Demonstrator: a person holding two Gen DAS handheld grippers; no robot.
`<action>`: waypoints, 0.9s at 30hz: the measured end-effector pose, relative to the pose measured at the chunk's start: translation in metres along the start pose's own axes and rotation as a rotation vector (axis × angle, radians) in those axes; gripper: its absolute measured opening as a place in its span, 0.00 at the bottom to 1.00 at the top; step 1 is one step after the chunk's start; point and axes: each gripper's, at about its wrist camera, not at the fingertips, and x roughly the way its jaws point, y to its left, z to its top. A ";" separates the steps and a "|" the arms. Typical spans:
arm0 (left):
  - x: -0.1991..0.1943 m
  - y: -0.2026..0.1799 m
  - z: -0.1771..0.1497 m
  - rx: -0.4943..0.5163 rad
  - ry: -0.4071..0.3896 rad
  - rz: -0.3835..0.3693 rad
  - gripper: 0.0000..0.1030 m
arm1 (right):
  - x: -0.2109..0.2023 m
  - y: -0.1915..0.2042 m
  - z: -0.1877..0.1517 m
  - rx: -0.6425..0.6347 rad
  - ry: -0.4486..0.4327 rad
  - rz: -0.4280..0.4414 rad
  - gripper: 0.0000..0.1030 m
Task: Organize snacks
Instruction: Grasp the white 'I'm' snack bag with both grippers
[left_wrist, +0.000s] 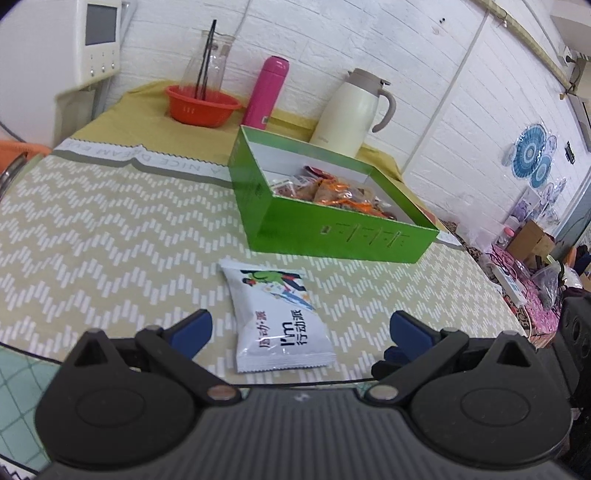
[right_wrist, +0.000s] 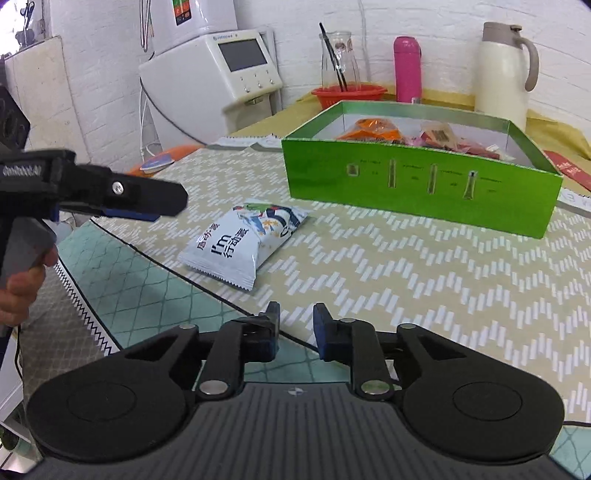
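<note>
A white snack packet (left_wrist: 280, 319) with blue print lies flat on the patterned tablecloth, in front of an open green box (left_wrist: 332, 225) that holds several wrapped snacks (left_wrist: 332, 194). My left gripper (left_wrist: 299, 328) is wide open, its blue-padded fingers on either side of the packet's near end, not touching it. In the right wrist view the packet (right_wrist: 243, 243) lies left of centre, the green box (right_wrist: 417, 184) behind it, and the left gripper (right_wrist: 147, 206) hovers just left of the packet. My right gripper (right_wrist: 295, 325) is slightly open and empty, near the table's front edge.
At the back stand an orange basket (left_wrist: 201, 105) with a glass carafe (right_wrist: 338, 55), a pink bottle (left_wrist: 266, 92) and a cream thermos jug (left_wrist: 354, 110). A white appliance (right_wrist: 221, 74) is at the far left. A red packet (right_wrist: 565, 168) lies right of the box.
</note>
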 end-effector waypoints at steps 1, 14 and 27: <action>0.003 -0.001 -0.001 0.004 0.006 0.003 0.99 | -0.001 0.001 0.001 -0.009 -0.011 0.006 0.52; 0.023 0.031 0.009 -0.108 0.061 0.007 0.62 | 0.042 0.028 0.019 -0.017 -0.026 0.077 0.71; 0.016 0.005 0.008 -0.050 0.049 0.013 0.27 | 0.028 0.037 0.024 -0.065 -0.064 0.080 0.28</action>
